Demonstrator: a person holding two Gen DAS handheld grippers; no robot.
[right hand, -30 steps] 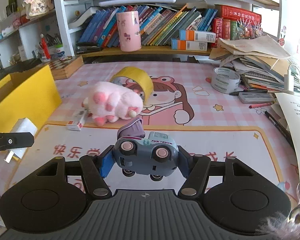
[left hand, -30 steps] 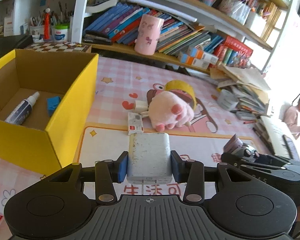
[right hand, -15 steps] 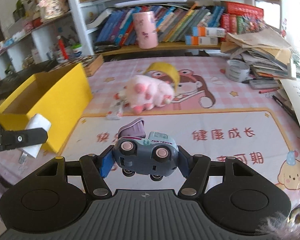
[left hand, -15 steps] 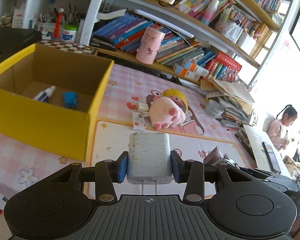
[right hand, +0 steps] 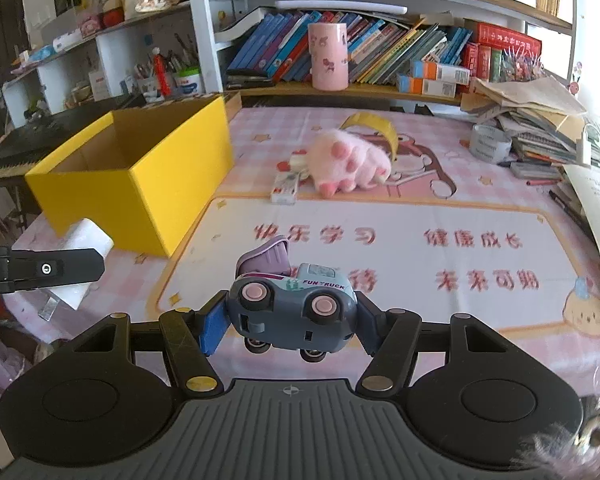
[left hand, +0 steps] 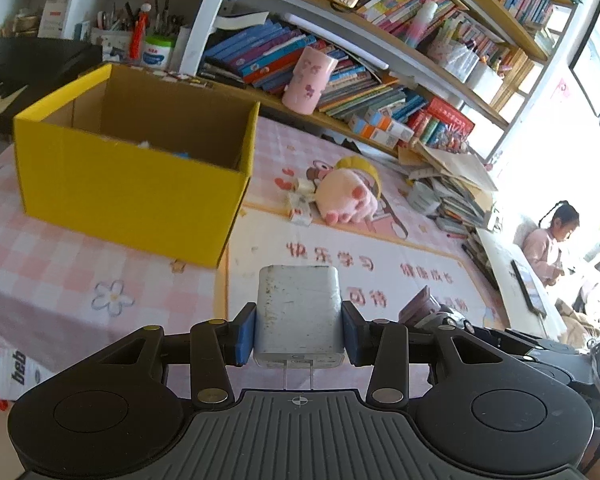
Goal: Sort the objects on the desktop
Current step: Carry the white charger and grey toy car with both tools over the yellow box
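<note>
My left gripper (left hand: 299, 334) is shut on a white plug-in charger (left hand: 299, 312), held above the desk's front edge. The right gripper (right hand: 290, 322) is shut on a grey-blue toy truck (right hand: 292, 312) with pink wheels, held above the printed mat (right hand: 380, 248). The same charger (right hand: 82, 256) and the left gripper show at the left edge of the right wrist view. A yellow cardboard box (left hand: 136, 196) (right hand: 140, 184) stands open at the back left. Beyond the mat lie a pink plush paw (right hand: 350, 160), a yellow tape roll (right hand: 376, 128) and a small white-and-red packet (right hand: 285, 190).
Book shelves and a pink cup (right hand: 328, 56) line the back of the desk. A stack of papers and a grey tape roll (right hand: 490, 144) crowd the right side. A person (left hand: 550, 236) sits at the far right. A black keyboard (left hand: 4, 88) lies left of the box.
Both grippers have drawn back from the box and the plush paw, which look smaller and farther now. Each keeps its grip on the same object.
</note>
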